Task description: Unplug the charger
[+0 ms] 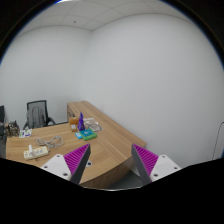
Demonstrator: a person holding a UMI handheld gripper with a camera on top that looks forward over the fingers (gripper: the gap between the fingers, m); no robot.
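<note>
My gripper point(111, 162) is open and empty, its two purple pads point(78, 156) wide apart, held high above the near end of a long wooden desk point(108, 130). A white power strip or charger point(36, 152) lies on the desk to the left of the fingers, far from them. I cannot make out a plug or cable on it. Nothing stands between the fingers.
A small purple object point(82, 122) and a light blue item point(87, 133) sit further along the desk. A dark office chair point(36, 112) stands behind the desk at the left. White walls surround the room.
</note>
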